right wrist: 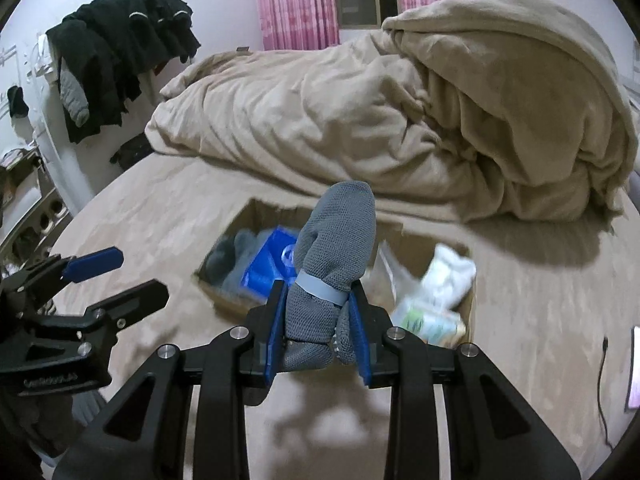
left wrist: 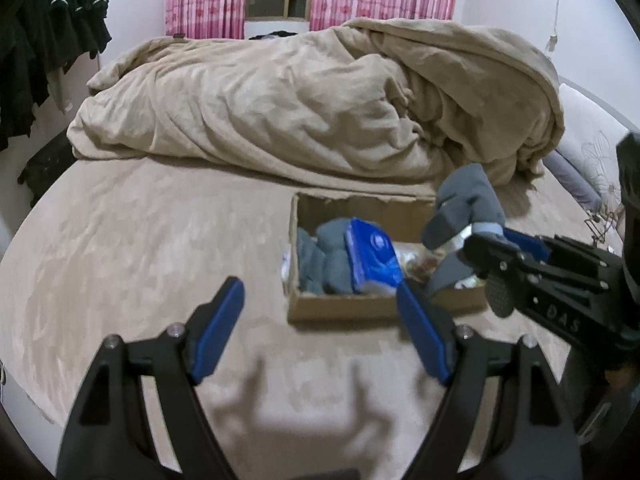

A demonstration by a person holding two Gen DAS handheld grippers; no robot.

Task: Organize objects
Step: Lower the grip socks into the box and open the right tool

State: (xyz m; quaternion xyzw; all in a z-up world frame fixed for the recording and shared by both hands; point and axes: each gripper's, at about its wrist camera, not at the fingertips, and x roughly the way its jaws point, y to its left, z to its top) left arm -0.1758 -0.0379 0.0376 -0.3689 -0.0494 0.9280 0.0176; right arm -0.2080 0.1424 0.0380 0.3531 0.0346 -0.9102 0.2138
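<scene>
An open cardboard box (left wrist: 344, 306) (right wrist: 468, 304) sits on the bed. It holds grey socks (left wrist: 320, 258) (right wrist: 234, 262), a blue packet (left wrist: 374, 256) (right wrist: 268, 266) and white items (right wrist: 444, 276). My right gripper (right wrist: 318, 320) (left wrist: 500, 240) is shut on a grey sock bundle (right wrist: 336, 240) (left wrist: 466, 200) with a pale blue band, and holds it over the box. My left gripper (left wrist: 320, 320) (right wrist: 132, 276) is open and empty, above the bed just in front of the box.
A crumpled beige duvet (left wrist: 300, 100) (right wrist: 400, 112) lies piled behind the box. Dark clothes (left wrist: 48, 40) (right wrist: 120, 48) hang at the left wall. A pillow (left wrist: 588, 148) lies at the right. A cable (right wrist: 602, 384) lies on the bed at the right.
</scene>
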